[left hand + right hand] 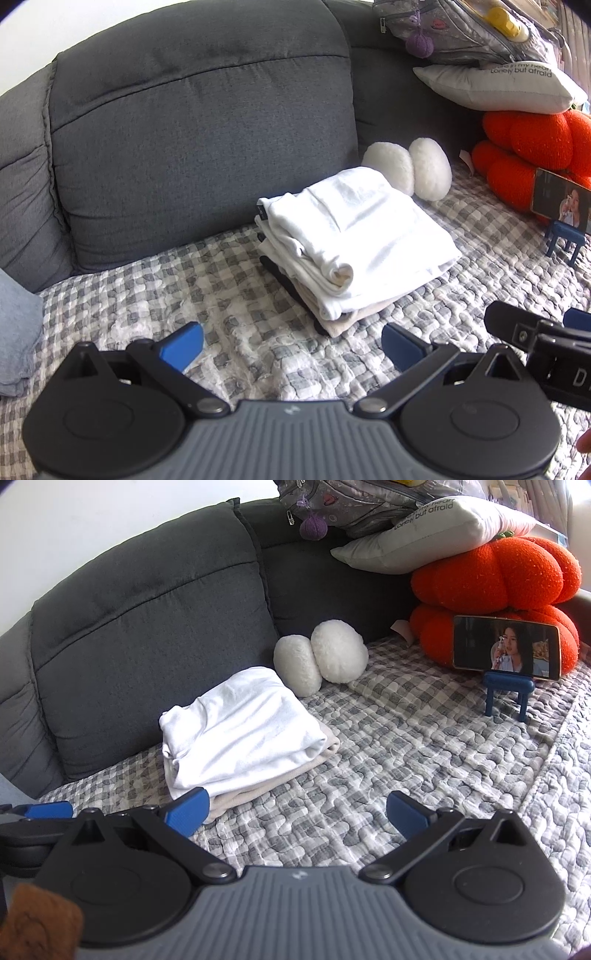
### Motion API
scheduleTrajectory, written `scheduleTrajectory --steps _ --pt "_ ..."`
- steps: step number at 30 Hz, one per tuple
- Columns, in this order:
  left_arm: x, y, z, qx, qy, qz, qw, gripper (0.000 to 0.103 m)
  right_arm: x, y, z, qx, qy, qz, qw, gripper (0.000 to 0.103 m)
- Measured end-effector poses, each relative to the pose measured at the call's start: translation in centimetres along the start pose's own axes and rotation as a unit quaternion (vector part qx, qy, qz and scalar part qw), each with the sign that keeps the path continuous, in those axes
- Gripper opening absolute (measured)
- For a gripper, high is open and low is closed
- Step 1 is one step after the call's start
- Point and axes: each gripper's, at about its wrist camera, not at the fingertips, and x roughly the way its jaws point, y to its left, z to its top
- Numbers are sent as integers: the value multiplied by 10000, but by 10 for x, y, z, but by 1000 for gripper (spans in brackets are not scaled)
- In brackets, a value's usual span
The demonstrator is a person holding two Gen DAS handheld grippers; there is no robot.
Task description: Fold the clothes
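A stack of folded clothes (354, 243) lies on the checked quilt (229, 302) against the sofa back, with a white garment on top, a beige one under it and dark ones at the bottom. The same stack (240, 731) shows in the right wrist view. My left gripper (291, 347) is open and empty, hovering over the quilt just in front of the stack. My right gripper (297, 812) is open and empty too, to the right of the stack's near corner. The right gripper's body (543, 339) shows at the edge of the left view.
Grey sofa cushions (199, 147) stand behind the stack. Two white plush balls (321, 661) sit beside it. Orange pumpkin cushions (495, 602), a white pillow (424, 535) and a phone on a blue stand (508, 650) are at the right. A blue-grey cloth (16, 332) lies far left.
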Motion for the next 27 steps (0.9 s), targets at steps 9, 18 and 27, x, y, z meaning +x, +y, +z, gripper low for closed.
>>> scheduleTrajectory --steps 9,18,27 --pt "1 0 0 9 27 40 10000 102 1 1 0 -44 1 -28 10000 103" --pt "1 -1 1 41 8 66 10000 103 1 1 0 -55 9 -41 10000 103" --pt "0 -2 1 78 -44 166 9998 103 1 1 -1 -59 10 -39 10000 103"
